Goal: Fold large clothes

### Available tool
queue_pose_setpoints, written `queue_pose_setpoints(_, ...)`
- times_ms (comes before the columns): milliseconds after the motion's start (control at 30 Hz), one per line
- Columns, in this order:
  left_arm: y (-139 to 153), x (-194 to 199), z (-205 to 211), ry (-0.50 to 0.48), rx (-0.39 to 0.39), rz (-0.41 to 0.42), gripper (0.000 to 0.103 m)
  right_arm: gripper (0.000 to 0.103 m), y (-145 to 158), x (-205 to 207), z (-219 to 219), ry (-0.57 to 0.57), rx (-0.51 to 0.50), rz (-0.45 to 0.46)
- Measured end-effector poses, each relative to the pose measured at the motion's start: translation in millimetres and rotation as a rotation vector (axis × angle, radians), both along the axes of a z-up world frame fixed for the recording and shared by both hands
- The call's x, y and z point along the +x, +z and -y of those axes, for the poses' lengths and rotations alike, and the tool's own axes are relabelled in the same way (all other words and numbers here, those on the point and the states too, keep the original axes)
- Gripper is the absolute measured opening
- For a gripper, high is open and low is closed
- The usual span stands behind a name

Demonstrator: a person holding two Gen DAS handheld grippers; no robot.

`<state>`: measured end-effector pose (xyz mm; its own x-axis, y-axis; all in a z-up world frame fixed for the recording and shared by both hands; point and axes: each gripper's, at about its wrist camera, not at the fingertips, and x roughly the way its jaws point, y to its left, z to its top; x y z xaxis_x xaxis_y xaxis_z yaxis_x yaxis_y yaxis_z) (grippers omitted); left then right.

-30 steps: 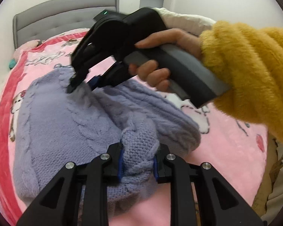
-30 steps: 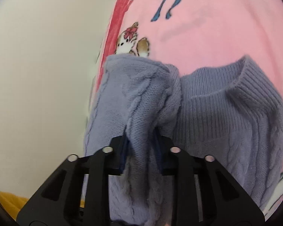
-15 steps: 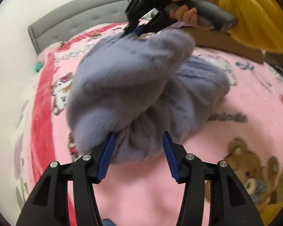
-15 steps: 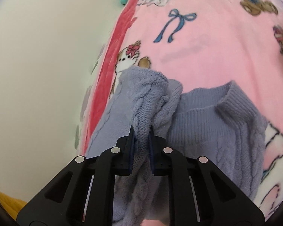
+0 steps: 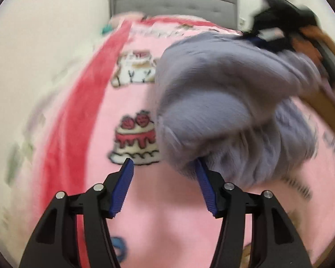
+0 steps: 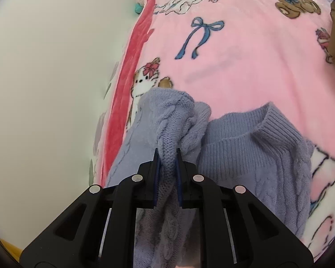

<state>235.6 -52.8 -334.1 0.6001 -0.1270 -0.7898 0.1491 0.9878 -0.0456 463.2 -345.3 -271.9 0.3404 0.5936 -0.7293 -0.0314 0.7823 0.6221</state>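
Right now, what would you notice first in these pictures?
A lavender cable-knit sweater, bunched on a pink cartoon blanket with bears and bows. The right gripper is pinching a fold of it, and the left gripper has just opened, with nothing between its blue pads.

Left wrist view: looked steeply down along the left gripper toward the grey headboard, close over the pink blanket, blurred
Right wrist view: looked down along the right gripper, very near the lavender sweater, wall at left
Shared: both views took in the sweater, the blanket and its red border; the left view also caught the right gripper at upper right
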Motion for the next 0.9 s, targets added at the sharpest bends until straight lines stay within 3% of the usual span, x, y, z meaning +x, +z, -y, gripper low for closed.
queue_pose_setpoints(200, 7.9, -10.5, -0.9, -0.067, -0.115, 0.018, 0.059, 0.012, -3.7, 6.2, 6.6, -0.037, 0.018, -0.017)
queue_pose_setpoints(267, 10.3, -15.1, -0.9, -0.102, -0.201, 0.028, 0.078, 0.012, -3.4, 7.1, 2.9, -0.021, 0.007, -0.014)
queue_pose_setpoints(333, 14.2, -16.5, 4.1, -0.109, -0.215, 0.080, 0.084, 0.012, -3.1, 7.7, -0.1, -0.012, -0.006, -0.013)
queue_pose_setpoints(500, 2.9, 12.5, 23.5, -0.123, -0.158, 0.104, 0.084, 0.012, -2.6, 6.3, 2.0, -0.007, -0.013, -0.009)
queue_pose_setpoints(567, -4.6, 26.7, 31.3, -0.126, -0.121, 0.105, 0.075, 0.011, 0.9, 1.8, 2.2, -0.015, -0.046, 0.015)
queue_pose_setpoints(667, -2.6, 32.8, 38.3, -0.145, -0.041, 0.117, 0.051, 0.009, 20.1, -11.1, 6.2, -0.042, -0.107, 0.107)
queue_pose_setpoints(733, 12.2, 28.9, 44.6, -0.197, 0.029, 0.107, 0.037, 0.009, 34.6, -18.1, 14.4, -0.058, -0.120, 0.126)
queue_pose_setpoints(833, 32.8, 14.9, 59.8, -0.337, 0.130, 0.115, 0.034, 0.009, 56.9, -35.1, 35.1, -0.073, -0.169, 0.149)
queue_pose_setpoints(900, 34.3, 2.1, 81.5, -0.473, 0.258, 0.143, 0.034, 0.008, 64.5, -48.9, 58.0, -0.104, -0.233, 0.136)
